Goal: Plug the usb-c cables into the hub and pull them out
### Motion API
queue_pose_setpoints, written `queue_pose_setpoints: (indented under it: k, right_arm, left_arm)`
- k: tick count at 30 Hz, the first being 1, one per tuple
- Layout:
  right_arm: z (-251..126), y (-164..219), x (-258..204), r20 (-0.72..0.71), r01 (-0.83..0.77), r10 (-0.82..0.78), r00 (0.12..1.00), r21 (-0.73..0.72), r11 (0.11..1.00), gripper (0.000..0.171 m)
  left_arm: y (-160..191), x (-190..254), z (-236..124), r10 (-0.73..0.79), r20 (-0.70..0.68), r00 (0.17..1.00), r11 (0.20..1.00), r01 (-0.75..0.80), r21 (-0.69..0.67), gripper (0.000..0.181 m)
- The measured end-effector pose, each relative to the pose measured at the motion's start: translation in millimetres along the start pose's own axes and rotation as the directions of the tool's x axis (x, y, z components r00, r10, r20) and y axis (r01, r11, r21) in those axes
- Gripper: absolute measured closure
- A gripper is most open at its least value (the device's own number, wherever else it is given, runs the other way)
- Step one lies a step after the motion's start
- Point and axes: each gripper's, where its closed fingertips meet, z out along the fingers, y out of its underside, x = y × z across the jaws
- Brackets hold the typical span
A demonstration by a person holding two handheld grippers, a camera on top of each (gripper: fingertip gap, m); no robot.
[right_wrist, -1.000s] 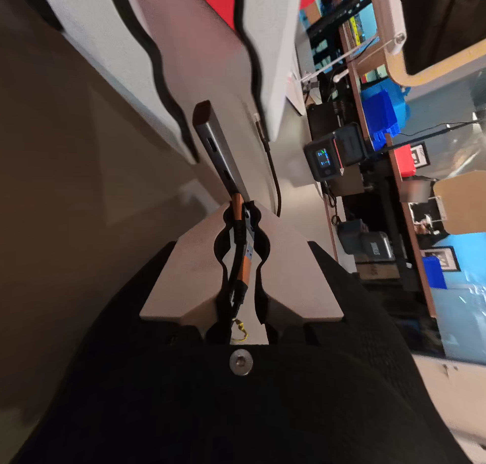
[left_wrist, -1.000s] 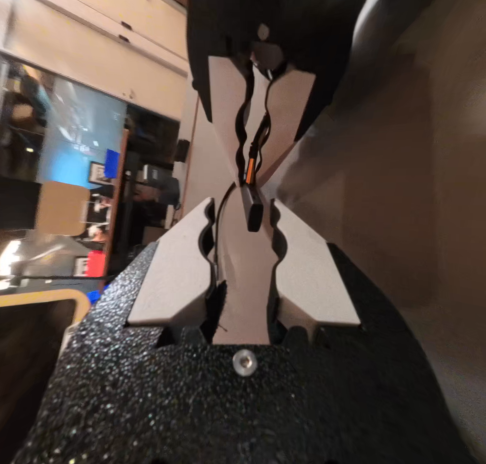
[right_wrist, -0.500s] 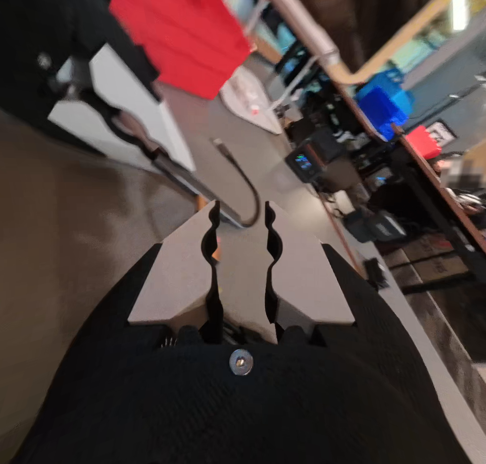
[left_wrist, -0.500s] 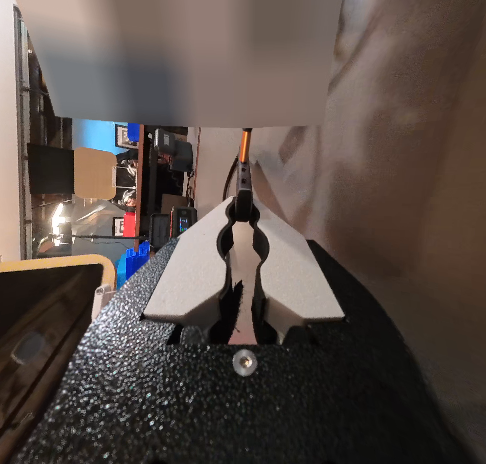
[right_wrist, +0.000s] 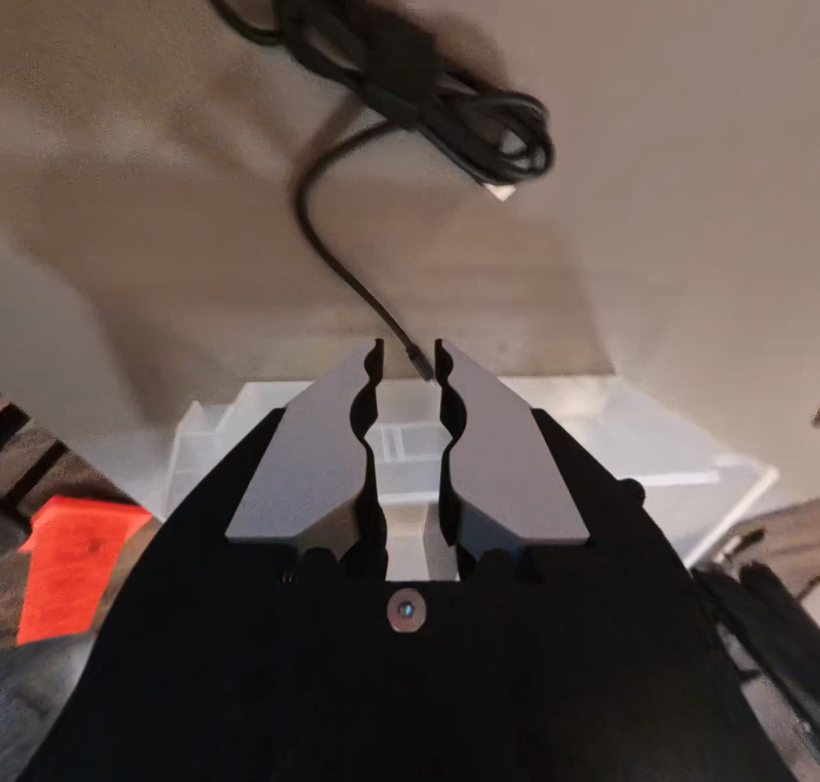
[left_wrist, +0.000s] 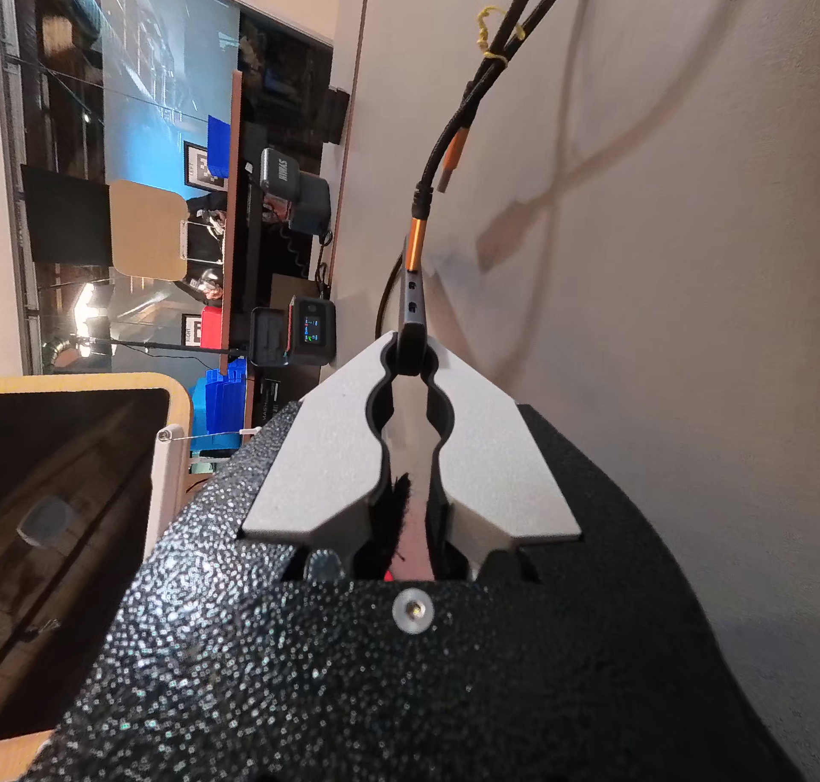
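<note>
My left gripper is shut on the near end of the grey hub, which stands on edge away from me. An orange-collared usb-c plug with a braided black cable sits in the hub's far end. A second orange plug hangs loose beside that cable. My right gripper is open and empty over the tan table. A thin black cable runs from a coiled black bundle and its plug end lies just beyond my right fingertips.
A clear plastic box lies under the right gripper at the table edge, with a red object at lower left. In the left wrist view a small black device with a lit screen and a wooden-framed dark panel stand at the left.
My left gripper closed on the hub's end and holds it. My right gripper let go of the orange-plug cable, opened, and swung away to the black cable by the clear box.
</note>
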Motion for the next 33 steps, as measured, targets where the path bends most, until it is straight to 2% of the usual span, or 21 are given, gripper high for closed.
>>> queue_pose_setpoints:
  k: [1,3,6,12,15,16,18,20,22,25,29,33]
  right_arm:
    - [2.2,-4.6,-2.2,0.024,0.033,-0.033,0.999,0.002,0.999,0.144]
    - [7.1,-5.7,-10.8,0.083,0.147,-0.142,0.986,-0.056,0.988,0.145]
    - [19.9,4.7,-14.7,0.148,0.265,-0.236,0.960,-0.216,0.940,0.143]
    - [47.3,22.0,-20.9,0.264,0.393,-0.303,0.916,-0.430,0.813,0.145]
    - [50.4,25.0,-21.9,0.289,0.422,-0.317,0.903,-0.468,0.776,0.158]
    - [51.0,23.9,-23.9,0.301,0.425,-0.313,0.901,-0.461,0.780,0.166]
    - [50.7,16.8,-25.2,0.308,0.431,-0.324,0.895,-0.409,0.804,0.168]
    - [44.2,0.4,-32.0,0.332,0.361,-0.254,0.909,-0.314,0.878,0.169]
    - [31.9,-28.1,-40.1,0.386,0.207,-0.130,0.913,-0.165,0.964,0.169]
    - [8.8,-75.6,-39.9,0.489,-0.099,0.065,0.870,0.044,0.994,0.170]
    - [-15.4,-126.5,-41.5,0.601,-0.349,0.124,0.789,0.273,0.897,0.170]
    - [-28.6,-166.7,-45.4,0.715,-0.612,0.198,0.670,0.381,0.693,0.169]
  left_arm:
    - [0.0,-0.8,-0.3,0.005,0.000,1.000,1.000,-0.005,0.002,0.175]
    - [-0.6,-0.5,-0.7,0.009,0.002,1.000,1.000,-0.009,0.008,0.175]
    - [1.6,-3.3,-2.1,0.015,0.017,1.000,1.000,-0.015,0.006,0.175]
    - [10.7,-11.3,-6.3,0.002,0.041,0.999,1.000,-0.001,-0.015,0.175]
    - [12.9,-12.8,-7.1,0.003,0.038,0.999,1.000,-0.002,-0.020,0.174]
    - [13.5,-13.8,-7.4,0.006,0.040,0.999,1.000,-0.005,-0.022,0.174]
    - [13.5,-13.9,-7.9,0.011,0.038,0.999,1.000,-0.011,-0.023,0.175]
    - [14.8,-14.9,-8.3,0.013,0.041,0.999,1.000,-0.012,-0.029,0.175]
    - [17.2,-16.3,-9.5,0.016,0.045,0.999,0.999,-0.014,-0.041,0.174]
    - [22.0,-16.2,-9.8,0.020,0.041,0.999,0.998,-0.017,-0.062,0.175]
    - [23.0,-12.8,-10.0,0.046,0.028,0.999,0.996,-0.044,-0.078,0.175]
    - [23.0,-9.7,-10.9,0.065,0.016,0.998,0.994,-0.063,-0.086,0.174]
